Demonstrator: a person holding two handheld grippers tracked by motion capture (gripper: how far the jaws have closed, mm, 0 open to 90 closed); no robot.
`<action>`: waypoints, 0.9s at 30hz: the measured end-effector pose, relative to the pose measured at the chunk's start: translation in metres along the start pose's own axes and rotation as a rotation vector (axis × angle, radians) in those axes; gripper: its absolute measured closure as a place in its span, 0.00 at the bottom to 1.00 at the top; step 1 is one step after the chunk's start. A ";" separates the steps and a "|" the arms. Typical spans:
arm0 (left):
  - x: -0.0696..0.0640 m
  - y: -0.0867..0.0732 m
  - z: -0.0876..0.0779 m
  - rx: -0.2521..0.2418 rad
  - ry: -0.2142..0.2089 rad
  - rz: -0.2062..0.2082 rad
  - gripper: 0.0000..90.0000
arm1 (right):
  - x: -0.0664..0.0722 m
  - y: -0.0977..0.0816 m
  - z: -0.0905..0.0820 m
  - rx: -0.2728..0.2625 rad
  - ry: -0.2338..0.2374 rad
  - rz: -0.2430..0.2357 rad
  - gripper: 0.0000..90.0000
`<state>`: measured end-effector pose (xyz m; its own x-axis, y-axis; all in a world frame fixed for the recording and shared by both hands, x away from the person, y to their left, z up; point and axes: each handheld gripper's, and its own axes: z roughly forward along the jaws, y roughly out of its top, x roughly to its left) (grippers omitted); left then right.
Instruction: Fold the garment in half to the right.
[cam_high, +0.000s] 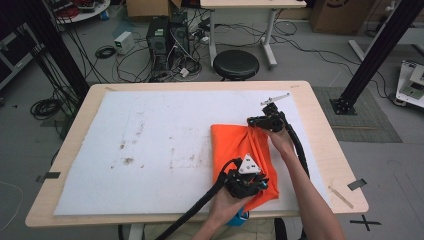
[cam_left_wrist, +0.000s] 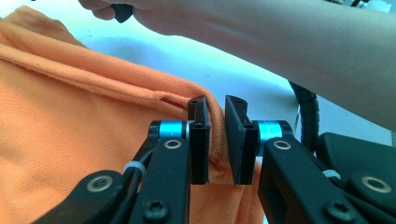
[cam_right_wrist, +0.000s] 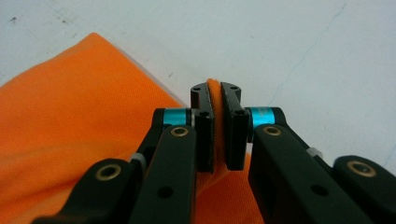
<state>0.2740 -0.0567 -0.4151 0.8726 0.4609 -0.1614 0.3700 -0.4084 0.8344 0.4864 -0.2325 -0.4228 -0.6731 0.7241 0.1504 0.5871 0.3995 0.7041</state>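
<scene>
An orange cloth (cam_high: 240, 145) lies folded on the right half of the white sheet (cam_high: 150, 145). My left gripper (cam_high: 261, 185) is at the cloth's near right corner, its jaws shut on a ridge of the orange cloth (cam_left_wrist: 70, 126); in the left gripper view my left gripper (cam_left_wrist: 217, 135) has fabric pinched between its pads. At the cloth's far right corner my right gripper (cam_high: 251, 121) is also shut on the cloth's edge. In the right gripper view my right gripper (cam_right_wrist: 215, 121) squeezes a thin fold of the orange cloth (cam_right_wrist: 70, 126) that rises between its jaws.
The white sheet covers most of the wooden table (cam_high: 75, 135). The person's right forearm (cam_left_wrist: 280, 37) crosses above my left gripper. Beyond the table's far edge stand a black stool (cam_high: 236, 64), computer towers (cam_high: 167, 35) and loose cables on the floor.
</scene>
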 end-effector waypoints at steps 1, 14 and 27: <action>0.000 0.000 0.001 0.005 -0.001 0.002 0.89 | 0.000 -0.001 0.000 0.008 -0.001 0.004 0.95; -0.003 -0.005 0.006 0.034 -0.030 0.018 0.87 | -0.001 0.000 -0.028 -0.100 -0.053 0.105 0.69; -0.002 -0.002 -0.010 -0.009 -0.099 0.020 0.70 | 0.025 -0.008 -0.018 0.012 -0.103 0.039 0.67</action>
<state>0.2684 -0.0488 -0.4114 0.9072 0.3724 -0.1958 0.3500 -0.4097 0.8424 0.4563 -0.2274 -0.4125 -0.6001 0.7929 0.1056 0.6178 0.3757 0.6908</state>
